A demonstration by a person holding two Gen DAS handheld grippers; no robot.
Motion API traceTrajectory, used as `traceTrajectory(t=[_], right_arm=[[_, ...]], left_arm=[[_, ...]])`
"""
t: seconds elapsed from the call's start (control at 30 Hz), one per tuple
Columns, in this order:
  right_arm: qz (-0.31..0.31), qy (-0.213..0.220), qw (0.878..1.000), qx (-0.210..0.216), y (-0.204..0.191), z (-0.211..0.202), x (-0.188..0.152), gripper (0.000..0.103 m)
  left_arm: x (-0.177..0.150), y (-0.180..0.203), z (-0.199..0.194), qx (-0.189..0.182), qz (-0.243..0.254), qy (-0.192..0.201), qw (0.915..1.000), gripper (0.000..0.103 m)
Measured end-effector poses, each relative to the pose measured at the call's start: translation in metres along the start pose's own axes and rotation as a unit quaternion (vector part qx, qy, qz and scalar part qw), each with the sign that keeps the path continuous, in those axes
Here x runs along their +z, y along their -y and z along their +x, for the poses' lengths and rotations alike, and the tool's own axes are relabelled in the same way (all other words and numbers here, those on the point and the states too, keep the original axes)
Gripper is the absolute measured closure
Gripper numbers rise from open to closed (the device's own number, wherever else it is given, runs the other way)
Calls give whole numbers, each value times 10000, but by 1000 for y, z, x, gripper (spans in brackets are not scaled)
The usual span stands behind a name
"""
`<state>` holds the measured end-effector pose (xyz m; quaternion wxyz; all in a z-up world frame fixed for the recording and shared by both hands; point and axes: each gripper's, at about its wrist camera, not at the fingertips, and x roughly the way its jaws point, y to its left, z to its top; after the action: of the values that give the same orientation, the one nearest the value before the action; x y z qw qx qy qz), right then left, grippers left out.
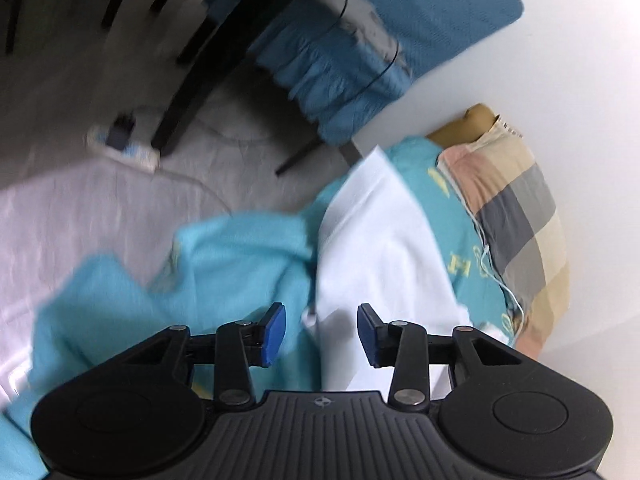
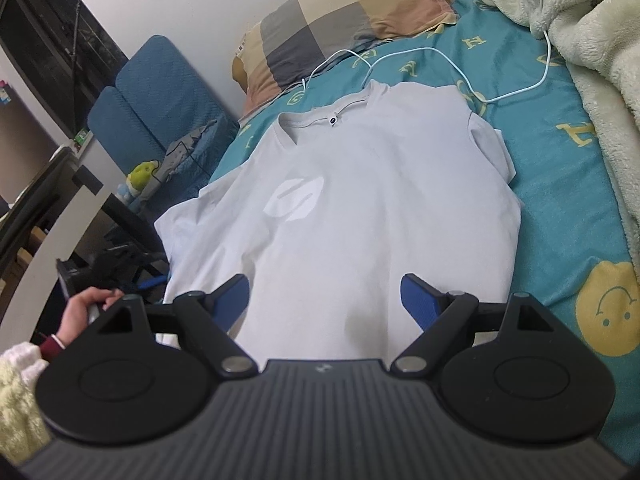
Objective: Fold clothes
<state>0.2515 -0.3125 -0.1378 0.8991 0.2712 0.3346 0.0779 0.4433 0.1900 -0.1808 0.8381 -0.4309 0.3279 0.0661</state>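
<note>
A white T-shirt (image 2: 360,200) lies spread face up on the teal bedsheet (image 2: 560,184), collar toward the pillow, a pale oval print on its chest. My right gripper (image 2: 325,300) hovers open over the shirt's lower part, nothing between its blue pads. In the blurred left wrist view the same T-shirt (image 1: 380,256) hangs over the bed's side edge. My left gripper (image 1: 321,334) is open just above that edge, blue pads apart and holding nothing. A hand (image 2: 86,304) on the left gripper's handle shows at the lower left of the right wrist view.
A checked pillow (image 2: 332,20) lies at the head of the bed against the wall. A white cable (image 2: 460,68) loops across the sheet beyond the collar. A fluffy blanket (image 2: 592,60) is piled along the right. Blue chair (image 2: 160,96) and dark desk legs (image 1: 200,72) stand beside the bed.
</note>
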Motion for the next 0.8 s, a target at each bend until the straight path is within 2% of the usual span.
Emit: traceTrajectory(t=[0.07, 0.13, 0.17, 0.2, 0.27, 0.37, 0.47, 0.7, 0.8], right_arm=[[-26, -20, 10000, -11, 0, 1, -1, 18], [-22, -48, 10000, -44, 0, 5, -1, 18], [-1, -70, 10000, -47, 1, 7, -1, 18], [29, -96, 9999, -41, 2, 8, -1, 18], [64, -136, 9999, -30, 3, 11, -2, 18], [59, -162, 9998, -32, 4, 13, -2, 18], [93, -150, 9998, -11, 4, 11, -2, 18], [69, -112, 9999, -21, 3, 9, 0, 18], [37, -102, 9999, -33, 3, 10, 0, 18]], left_arm=[[-7, -8, -1, -42, -150, -99, 9998, 62], [-7, 0, 2, -130, -14, -116, 9998, 73], [-6, 6, 1, -143, 118, -141, 9997, 86], [-5, 13, -1, -119, 306, -131, 9994, 94], [-3, 27, -7, -65, 715, -54, 9974, 98], [0, 38, -23, -87, 996, 19, 9950, 99], [2, 37, -42, -319, 921, -11, 9952, 99], [-11, 27, -60, 129, 968, -26, 9952, 99], [-14, 23, -62, 287, 1172, -55, 9927, 98]])
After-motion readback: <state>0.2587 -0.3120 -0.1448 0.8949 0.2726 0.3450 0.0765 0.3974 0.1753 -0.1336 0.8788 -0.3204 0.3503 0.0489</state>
